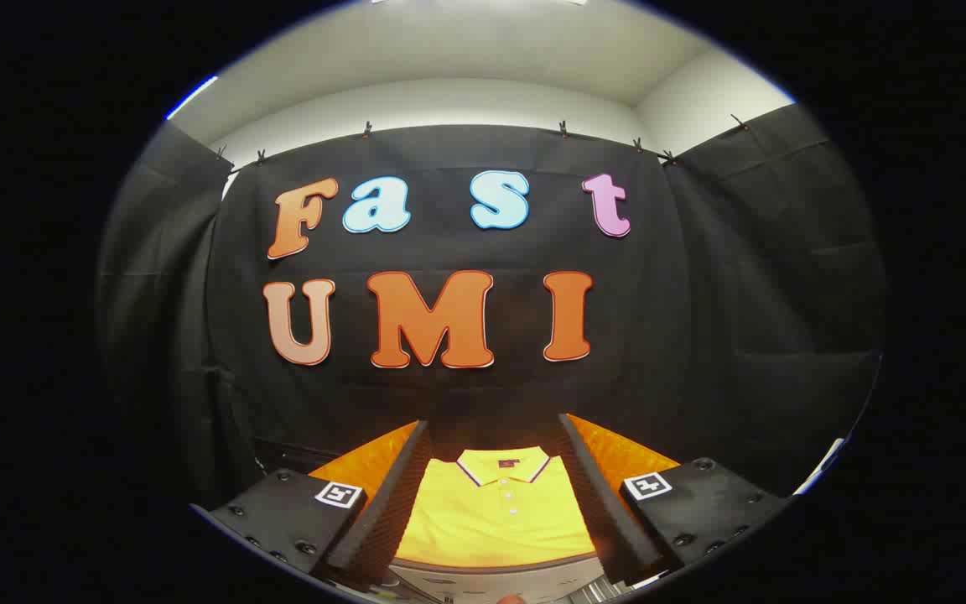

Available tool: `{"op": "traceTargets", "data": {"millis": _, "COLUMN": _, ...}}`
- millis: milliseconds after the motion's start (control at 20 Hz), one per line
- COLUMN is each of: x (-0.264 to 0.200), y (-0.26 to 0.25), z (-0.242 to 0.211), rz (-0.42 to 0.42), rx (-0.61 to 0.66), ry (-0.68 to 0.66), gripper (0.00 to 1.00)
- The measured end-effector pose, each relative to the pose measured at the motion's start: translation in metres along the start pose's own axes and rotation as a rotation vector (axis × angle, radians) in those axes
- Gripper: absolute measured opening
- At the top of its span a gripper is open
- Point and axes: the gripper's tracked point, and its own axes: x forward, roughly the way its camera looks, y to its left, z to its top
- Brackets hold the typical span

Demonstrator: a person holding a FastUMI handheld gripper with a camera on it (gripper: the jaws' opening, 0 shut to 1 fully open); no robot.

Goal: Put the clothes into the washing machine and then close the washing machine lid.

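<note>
1. Nearest the camera are the jaws [495,503], their two dark ribbed fingers [386,512] standing wide apart and holding nothing; each carries a square marker tag on its black housing.

2. Just below the fingers, at about 6 o'clock, runs a pale grey curved edge [491,579]. It may be the rim of the washing machine, but too little of it shows to be sure.

3. The yellow polo shirt [495,516] lies flat on the orange desk [617,457], seen in the gap between the two fingers. Its collar, trimmed white and dark, points to 12 o'clock, and the button placket runs back toward the camera.

4. The shirt looks to be ahead of and below the fingertips, not touched by either finger; the jaws hover over it.

5. The step in hand, as I judge it, is picking up the shirt. To do it well:
   - keep the fingers spread on the way down, so one lands at 9 o'clock and one at 3 o'clock of the placket;
   - aim for the chest, not the collar, so a good fold of cloth bunches up between the pads;
   - press lightly into the desk before closing, since thin fabric slips out of a shallow pinch;
   - lift straight up so the hanging hem clears the desk edge.
</note>
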Motion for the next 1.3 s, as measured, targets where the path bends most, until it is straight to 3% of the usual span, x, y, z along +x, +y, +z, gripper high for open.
{"op": "traceTargets", "data": {"millis": 900, "x": 0.016, "y": 0.001, "z": -0.009, "rz": 0.013, "rx": -0.028, "ry": 0.023, "gripper": 0.97}}
{"op": "traceTargets", "data": {"millis": 1300, "x": 0.056, "y": -0.014, "z": -0.063, "rz": -0.003, "rx": -0.04, "ry": 0.119, "gripper": 0.97}}
